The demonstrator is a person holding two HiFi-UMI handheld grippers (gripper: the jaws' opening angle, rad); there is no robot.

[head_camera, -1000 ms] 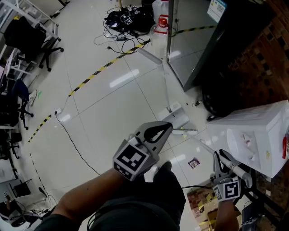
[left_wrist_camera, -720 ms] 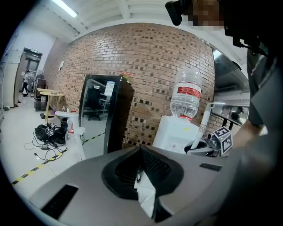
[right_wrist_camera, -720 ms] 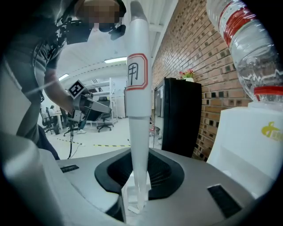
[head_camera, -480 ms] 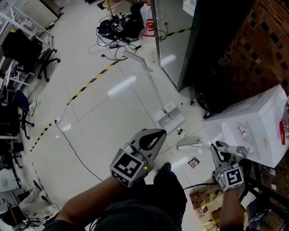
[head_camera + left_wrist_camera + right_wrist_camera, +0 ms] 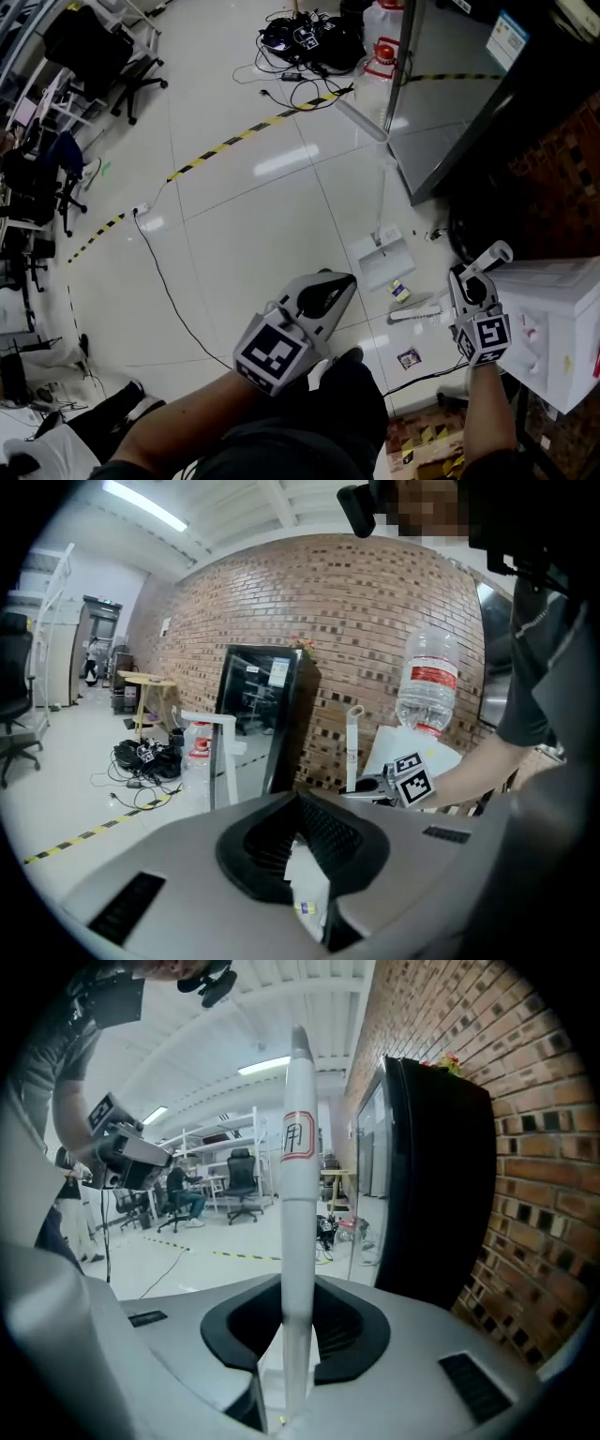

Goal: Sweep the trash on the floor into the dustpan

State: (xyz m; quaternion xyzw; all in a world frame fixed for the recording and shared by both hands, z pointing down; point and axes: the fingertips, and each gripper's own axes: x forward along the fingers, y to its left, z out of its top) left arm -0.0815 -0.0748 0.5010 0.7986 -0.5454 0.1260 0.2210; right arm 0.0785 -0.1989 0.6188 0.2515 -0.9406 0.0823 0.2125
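My right gripper (image 5: 466,283) is shut on the white broom handle (image 5: 296,1204), which rises straight up between its jaws. The broom's lower end (image 5: 417,313) rests on the floor just left of that gripper. A white dustpan (image 5: 382,259) sits on the tiles with its long handle (image 5: 379,178) standing upright. A yellow-blue wrapper (image 5: 400,291) lies just in front of the dustpan, and a dark wrapper (image 5: 409,357) lies nearer to me. My left gripper (image 5: 349,279) hovers left of the dustpan, shut and empty.
A black glass-door cabinet (image 5: 487,103) stands at the right, with a white water dispenser (image 5: 558,328) beside my right gripper. A water jug (image 5: 382,47) and a tangle of cables (image 5: 305,37) lie at the back. A black cord (image 5: 169,291) crosses the floor on the left. Office chairs (image 5: 94,47) are far left.
The right gripper has lifted with the broom, up and toward the dispenser's left side. The broom's lower end has shifted a little right. The left gripper has hardly moved.
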